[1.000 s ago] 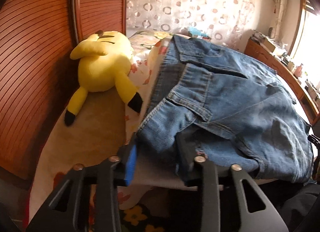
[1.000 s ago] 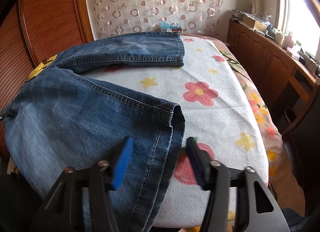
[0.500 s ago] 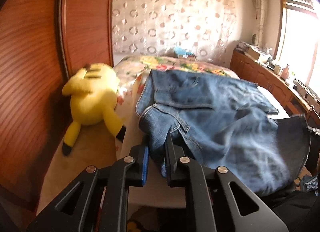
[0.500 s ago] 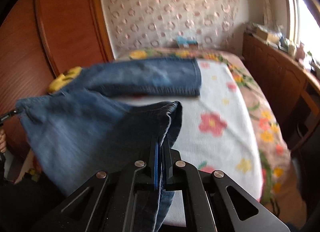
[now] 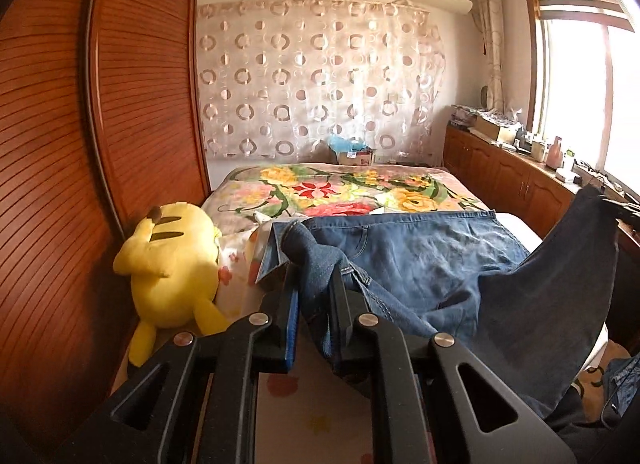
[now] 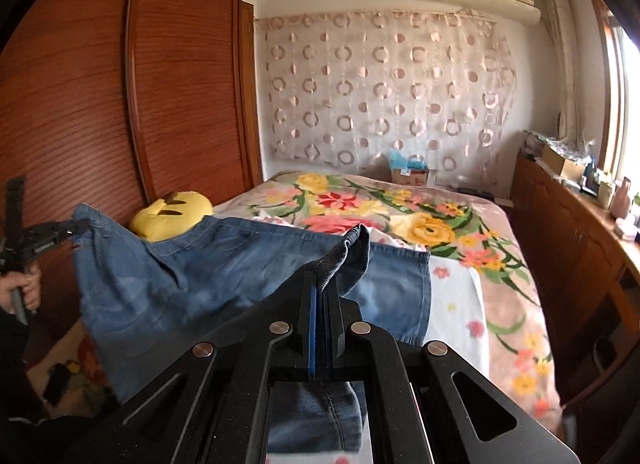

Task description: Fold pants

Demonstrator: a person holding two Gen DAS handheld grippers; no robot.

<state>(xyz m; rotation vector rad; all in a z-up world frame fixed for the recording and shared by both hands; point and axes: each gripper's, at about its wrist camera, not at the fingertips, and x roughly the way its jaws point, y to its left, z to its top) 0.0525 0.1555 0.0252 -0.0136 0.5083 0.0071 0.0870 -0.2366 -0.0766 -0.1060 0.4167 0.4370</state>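
The pants [image 5: 420, 264] ahead of the fingers are blue denim, faded paler in patches, with orange stitching. Left of the fingers, the plush toy [image 5: 172, 264] is bright yellow with dark brown stripes. The bed [image 6: 500, 304] beyond carries red, yellow and pink flowers with green leaves. The curtain [image 5: 320, 83] is pale pink with ring patterns. The wardrobe [image 5: 60, 143] is reddish-brown, ribbed.

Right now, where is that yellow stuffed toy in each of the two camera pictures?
Left wrist view: the yellow plush toy lies lower left, beside the wooden wardrobe, left of the jeans.
Right wrist view: only its head shows, left of centre, behind the jeans.
Shared landmark: the circle-patterned curtain.
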